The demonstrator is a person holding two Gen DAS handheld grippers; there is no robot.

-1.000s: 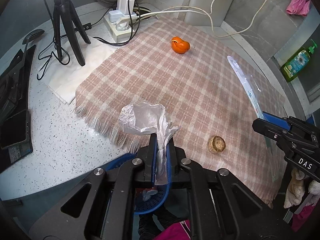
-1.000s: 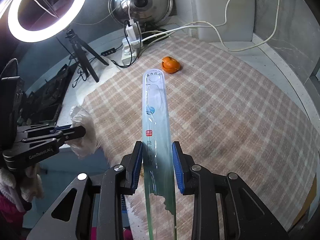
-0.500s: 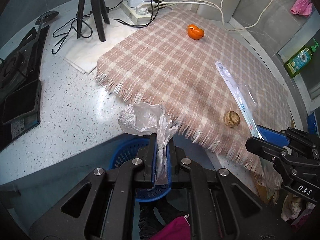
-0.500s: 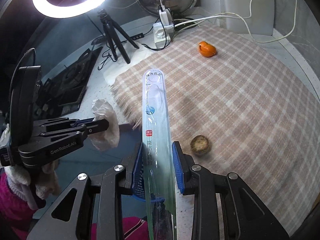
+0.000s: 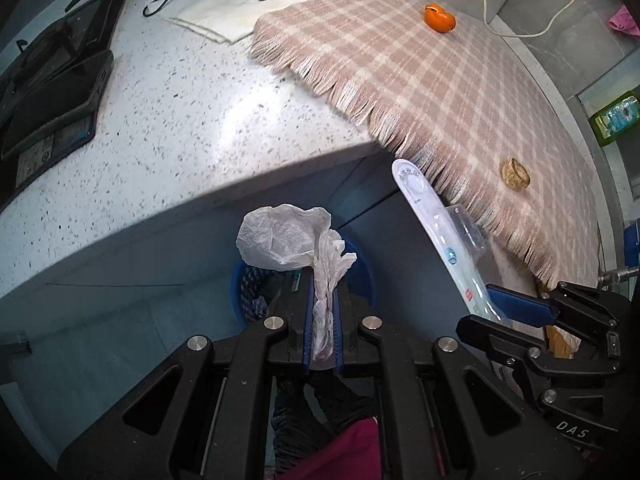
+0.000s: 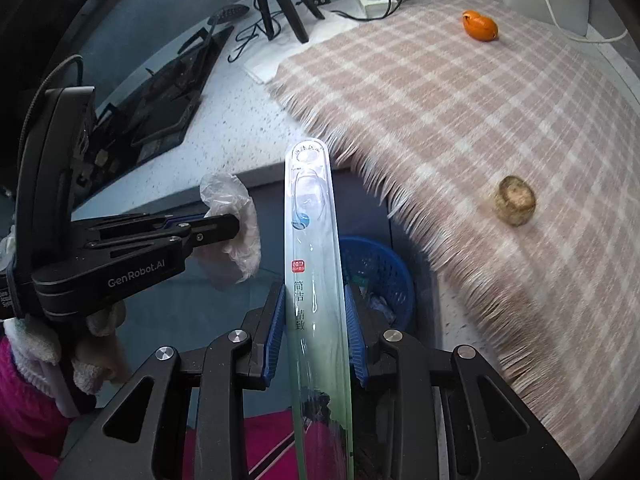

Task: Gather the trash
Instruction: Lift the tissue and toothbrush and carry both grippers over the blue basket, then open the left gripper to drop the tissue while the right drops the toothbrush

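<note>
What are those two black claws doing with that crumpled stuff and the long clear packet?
A person is tidying up trash. The left claw is shut on a crumpled white wrapper, and the right claw is shut on a long clear toothbrush packet. Both hang over a blue basket on the floor below the counter edge. An orange peel and a brown shell lie on the checked cloth.

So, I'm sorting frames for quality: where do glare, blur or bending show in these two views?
Left wrist view: a glare patch on the speckled counter, whose front edge bows into a curve. Right wrist view: the plaid cloth smears along its fringe; the toothbrush package stays sharp; both views darken at the corners.
</note>
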